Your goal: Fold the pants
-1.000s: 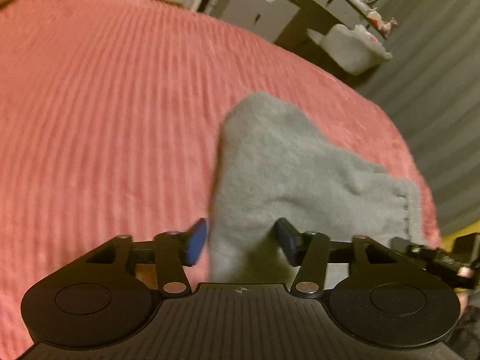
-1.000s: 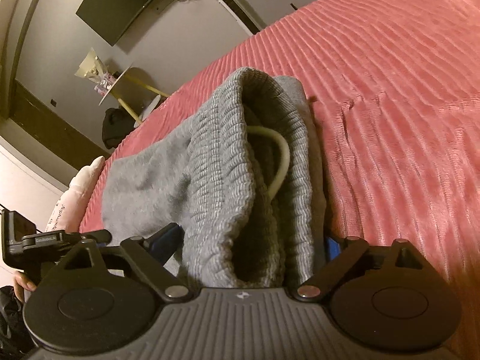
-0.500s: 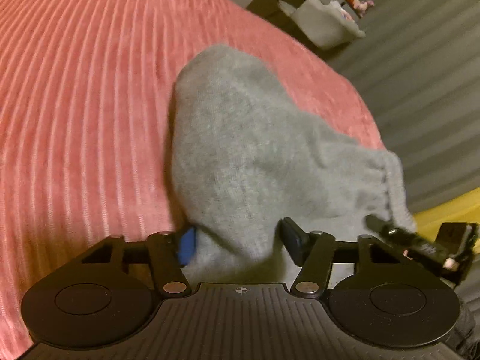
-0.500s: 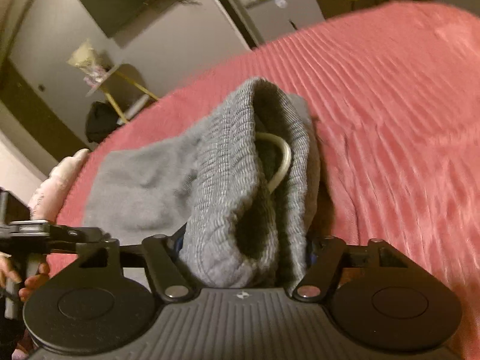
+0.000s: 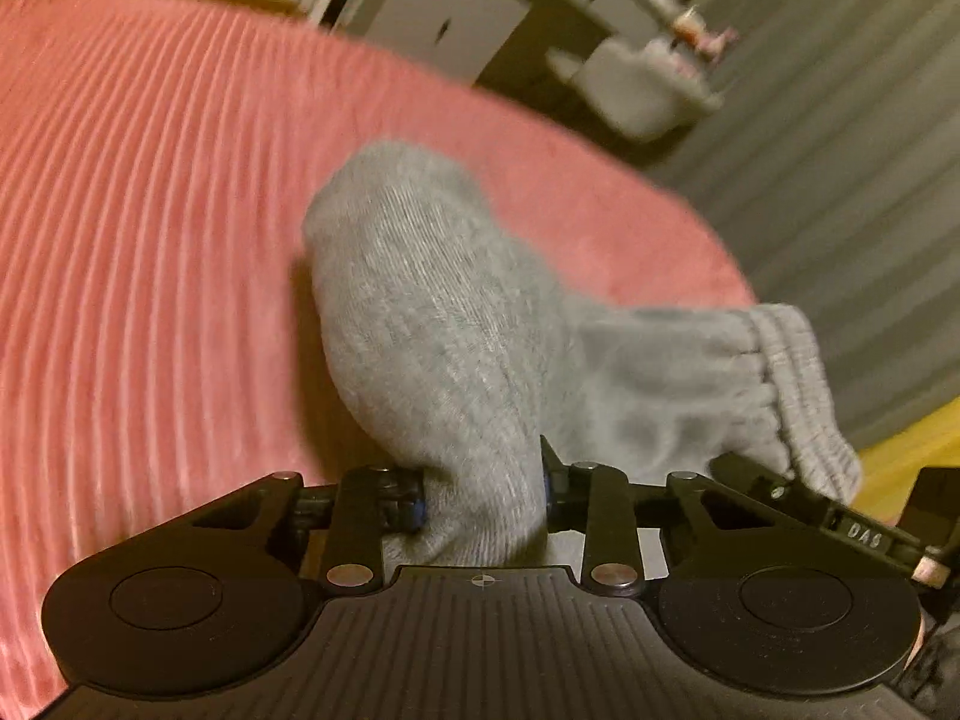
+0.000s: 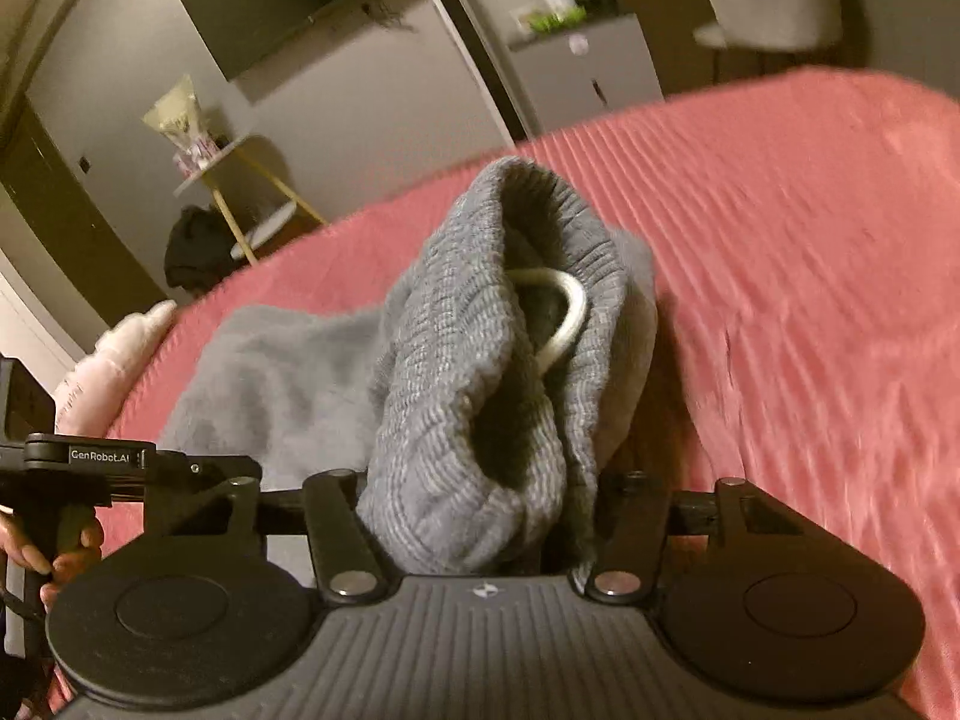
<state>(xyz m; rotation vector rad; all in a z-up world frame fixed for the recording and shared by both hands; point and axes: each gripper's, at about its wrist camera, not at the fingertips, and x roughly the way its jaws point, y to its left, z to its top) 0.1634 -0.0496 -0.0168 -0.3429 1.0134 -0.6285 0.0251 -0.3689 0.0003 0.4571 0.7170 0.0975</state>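
Observation:
Grey knit pants (image 5: 432, 312) lie bunched on a pink ribbed bedspread (image 5: 150, 210). My left gripper (image 5: 480, 492) is closing, and its blue pads pinch a raised fold of the grey cloth. In the right wrist view the ribbed waistband (image 6: 456, 360) stands up with a pale drawstring (image 6: 570, 312) looping inside it. My right gripper (image 6: 480, 504) is closing too, the bunched waistband filling the gap between its fingers and hiding the pads. A hand (image 6: 66, 558) holds the left gripper's handle at the left edge there.
The bedspread (image 6: 810, 270) stretches wide to the right. Beyond the bed stand a grey cabinet (image 5: 432, 18), a white chair (image 5: 636, 90) and a grey curtain (image 5: 840, 150). A yellow-legged side table (image 6: 240, 192), a wall screen (image 6: 288, 0) and a pink pillow (image 6: 114, 360) are at the left.
Both grippers have narrowed onto the grey cloth. The left one moved in over a fold and pinched it; the right one squeezed the waistband and lifted it a little.

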